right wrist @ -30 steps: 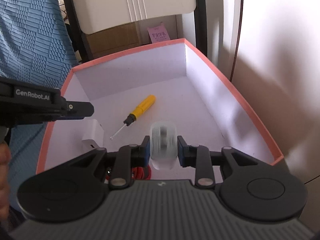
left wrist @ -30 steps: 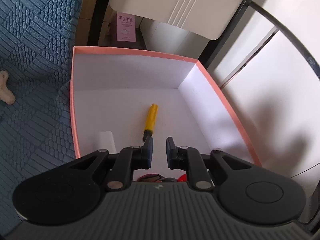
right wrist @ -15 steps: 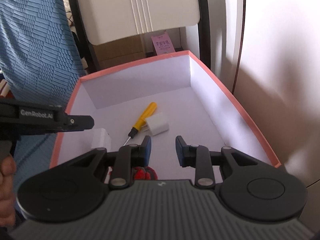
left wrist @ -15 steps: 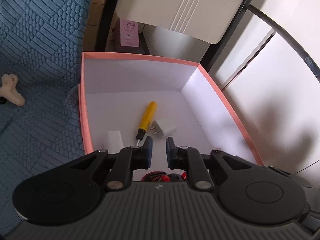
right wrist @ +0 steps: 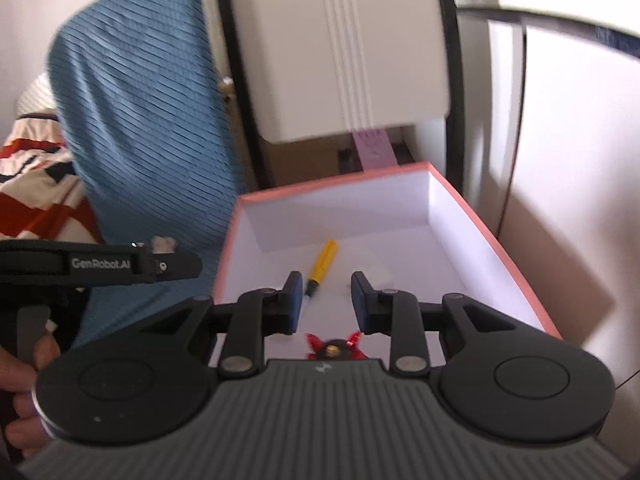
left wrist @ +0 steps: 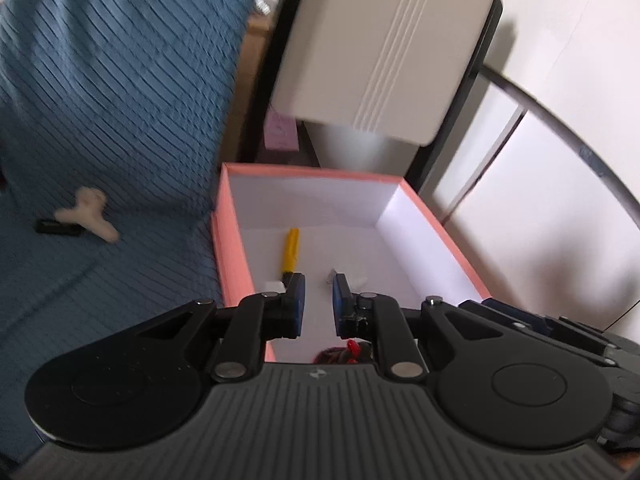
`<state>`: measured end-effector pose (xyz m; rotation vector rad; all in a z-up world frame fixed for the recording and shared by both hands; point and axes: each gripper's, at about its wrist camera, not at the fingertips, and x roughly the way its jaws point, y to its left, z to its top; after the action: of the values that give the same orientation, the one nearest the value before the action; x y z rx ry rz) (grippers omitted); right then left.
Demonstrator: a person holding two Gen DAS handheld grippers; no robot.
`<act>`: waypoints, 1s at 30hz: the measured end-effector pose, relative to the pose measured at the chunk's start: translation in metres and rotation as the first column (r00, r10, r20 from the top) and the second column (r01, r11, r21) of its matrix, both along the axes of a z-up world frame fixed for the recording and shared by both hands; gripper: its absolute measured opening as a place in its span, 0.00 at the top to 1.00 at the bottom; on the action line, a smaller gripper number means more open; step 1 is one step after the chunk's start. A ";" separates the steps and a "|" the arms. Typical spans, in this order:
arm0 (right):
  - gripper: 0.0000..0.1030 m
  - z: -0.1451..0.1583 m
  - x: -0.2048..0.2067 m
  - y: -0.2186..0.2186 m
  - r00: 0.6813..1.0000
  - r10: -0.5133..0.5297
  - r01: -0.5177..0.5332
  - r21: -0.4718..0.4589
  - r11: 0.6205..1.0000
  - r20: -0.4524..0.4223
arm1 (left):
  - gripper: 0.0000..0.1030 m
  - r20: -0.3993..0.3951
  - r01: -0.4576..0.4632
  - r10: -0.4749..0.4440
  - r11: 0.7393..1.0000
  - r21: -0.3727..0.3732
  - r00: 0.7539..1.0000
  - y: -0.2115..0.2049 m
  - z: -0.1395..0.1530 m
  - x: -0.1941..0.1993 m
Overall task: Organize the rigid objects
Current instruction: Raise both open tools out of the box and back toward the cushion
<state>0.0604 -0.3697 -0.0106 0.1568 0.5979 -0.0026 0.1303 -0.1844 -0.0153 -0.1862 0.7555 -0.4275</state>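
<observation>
A pink-rimmed white box [left wrist: 232,248] lies ahead of both grippers. In it are a yellow screwdriver [left wrist: 291,248], a white plug charger [left wrist: 358,282], a small white block [left wrist: 274,286] and a red item [left wrist: 344,352] at the near end. My left gripper [left wrist: 318,292] hangs above the box's near left corner, jaws drawn close with nothing between them. In the right wrist view my right gripper [right wrist: 326,294] hovers over the near end, shut and empty, with the screwdriver [right wrist: 324,260] and charger [right wrist: 378,274] beyond its tips. The left gripper [right wrist: 120,266] shows at the left there.
A blue quilted sofa cover [left wrist: 100,100] flanks the box on the left, with a white bone-shaped thing [left wrist: 86,216] and a small black item [left wrist: 56,227] on it. A cream chair back [left wrist: 380,60] stands behind the box. A hand [right wrist: 24,360] holds the left gripper's handle.
The white charger left the right gripper's jaws and now lies in the box beside the screwdriver. Both grippers have risen and pulled back from the box.
</observation>
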 end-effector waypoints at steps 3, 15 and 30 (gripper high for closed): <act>0.70 0.013 -0.011 0.011 0.999 0.026 -0.026 -0.006 1.000 0.041 | 0.83 0.043 -0.020 0.020 1.000 -0.001 0.999 0.013 0.014 -0.017; 0.71 0.022 -0.055 0.064 0.985 0.146 -0.149 0.032 0.988 0.088 | 0.82 0.076 -0.066 0.068 0.997 -0.029 0.995 0.079 0.026 -0.078; 0.71 0.013 -0.096 0.120 0.970 0.241 -0.241 -0.010 0.971 0.030 | 0.82 0.051 -0.109 0.108 0.993 0.033 0.993 0.146 -0.001 -0.144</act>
<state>-0.0360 -0.2497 0.0020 0.0773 0.5825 0.2331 -0.0139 -0.0381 -0.0159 -0.1818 0.7011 -0.3139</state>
